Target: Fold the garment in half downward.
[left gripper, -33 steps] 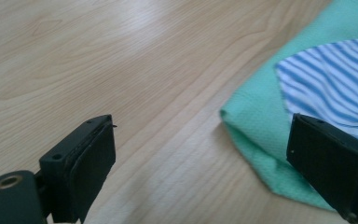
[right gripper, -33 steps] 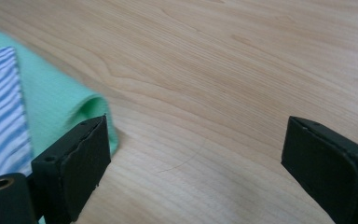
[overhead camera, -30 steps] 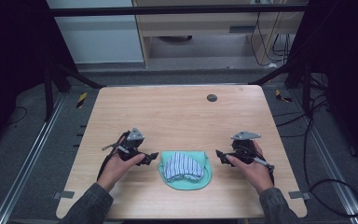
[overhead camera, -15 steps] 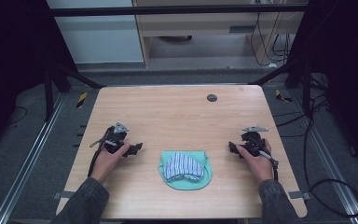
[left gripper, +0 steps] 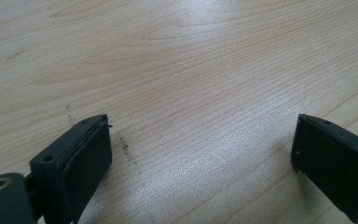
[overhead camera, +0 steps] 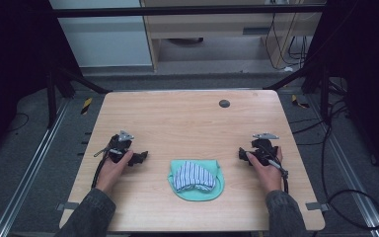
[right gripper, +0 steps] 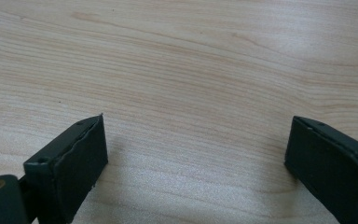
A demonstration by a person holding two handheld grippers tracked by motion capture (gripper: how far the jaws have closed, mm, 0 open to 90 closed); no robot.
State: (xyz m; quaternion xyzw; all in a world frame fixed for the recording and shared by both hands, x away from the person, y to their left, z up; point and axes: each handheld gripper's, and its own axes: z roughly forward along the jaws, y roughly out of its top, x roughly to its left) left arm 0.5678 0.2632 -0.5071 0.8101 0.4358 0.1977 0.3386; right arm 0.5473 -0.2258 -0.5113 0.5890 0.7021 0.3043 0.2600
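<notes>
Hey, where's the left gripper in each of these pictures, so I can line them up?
High view: the left gripper sits left of centre, in the person's hand, left of the folded cloth.
Left gripper view: its own two black jaws rise from the bottom corners, wide apart, nothing between them, midpoint.
Right gripper view: those black jaws belong to the right gripper instead.
Shared landmark: the light wooden table, whose grain runs through all three.
</notes>
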